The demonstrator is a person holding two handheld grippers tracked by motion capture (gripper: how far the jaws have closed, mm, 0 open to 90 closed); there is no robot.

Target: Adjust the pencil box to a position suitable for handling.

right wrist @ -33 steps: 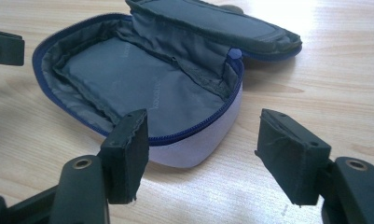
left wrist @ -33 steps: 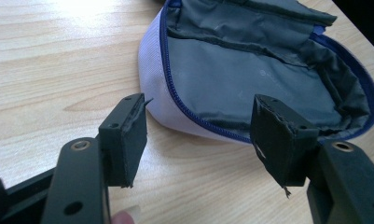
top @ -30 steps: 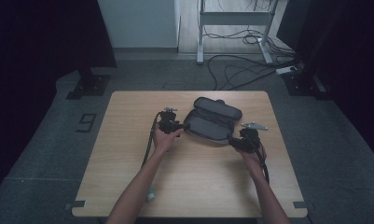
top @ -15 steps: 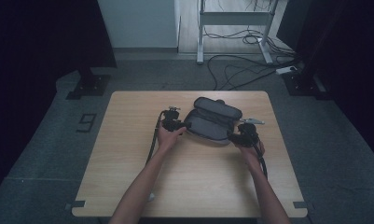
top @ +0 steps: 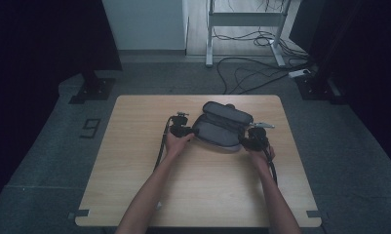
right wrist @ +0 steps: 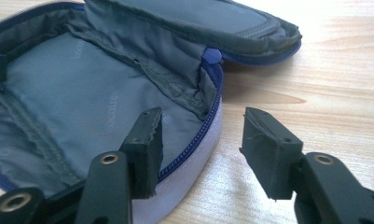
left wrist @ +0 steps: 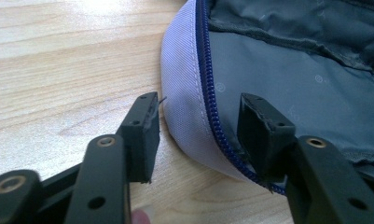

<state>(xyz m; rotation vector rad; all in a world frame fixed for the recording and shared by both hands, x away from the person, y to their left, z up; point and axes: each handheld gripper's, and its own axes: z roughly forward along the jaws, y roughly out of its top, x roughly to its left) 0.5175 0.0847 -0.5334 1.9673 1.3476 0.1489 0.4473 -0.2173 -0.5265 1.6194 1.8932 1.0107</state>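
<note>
A grey zip pouch [top: 221, 127] lies unzipped in the middle of the wooden table [top: 134, 161], its lid flap folded back toward the far side. My left gripper [top: 182, 130] is at its left end, open, with the pale rim and blue zip [left wrist: 204, 93] between the jaws. At the pouch's right end my right gripper [top: 254, 140] is open too, straddling the rim [right wrist: 208, 140]: one jaw over the grey lining [right wrist: 82, 93], the other over bare wood. The blue zip slider [right wrist: 212, 56] sits at the hinge of the flap [right wrist: 194, 18].
A small thin object [top: 262, 125] lies on the table just beyond the right gripper. Cables [top: 160, 151] trail from the grippers back along the forearms. On the floor beyond the table stand a desk frame [top: 244, 24] and loose wires [top: 251, 73].
The right gripper has moved left up to the pouch's right edge. The left gripper has stayed at the left edge.
</note>
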